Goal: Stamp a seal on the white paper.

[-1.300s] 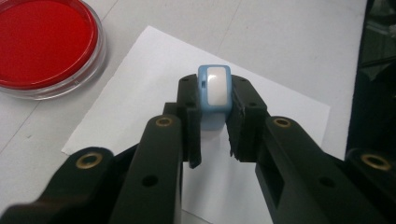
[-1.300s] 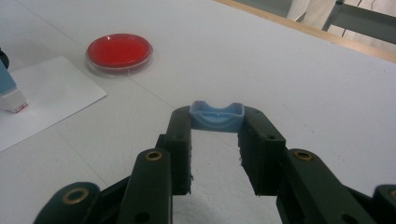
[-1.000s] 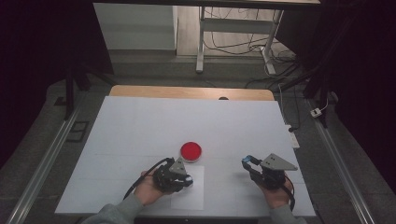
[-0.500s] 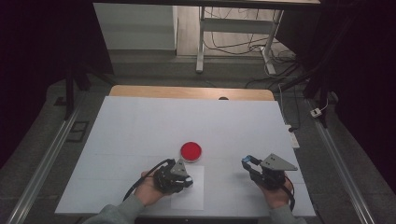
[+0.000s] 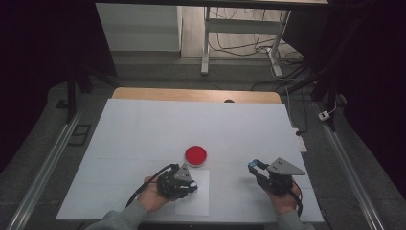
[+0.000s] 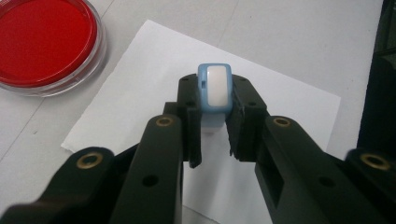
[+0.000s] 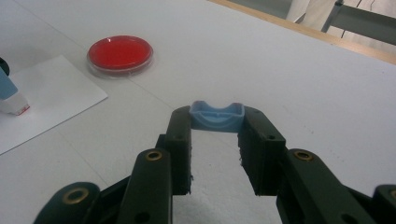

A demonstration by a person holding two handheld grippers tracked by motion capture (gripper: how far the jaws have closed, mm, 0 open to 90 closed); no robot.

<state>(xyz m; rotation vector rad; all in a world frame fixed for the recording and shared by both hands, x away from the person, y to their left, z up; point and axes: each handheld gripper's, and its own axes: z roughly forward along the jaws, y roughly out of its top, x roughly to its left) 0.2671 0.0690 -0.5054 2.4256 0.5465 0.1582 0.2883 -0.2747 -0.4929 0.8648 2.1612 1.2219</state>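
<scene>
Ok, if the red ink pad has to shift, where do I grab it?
Probably by the clear rim of the ink pad, from straight above, fingers on opposite sides of its outer wall. It lies flat, low and round, so a level approach finds little to pinch.

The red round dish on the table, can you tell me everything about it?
The red round dish is shallow, with a clear plastic-looking rim around a flat, bright red pad inside. It has no lid on and lies flat on the white table, just beyond the corner of the sheet of paper. Nothing touches it; both grippers are off it.
</scene>
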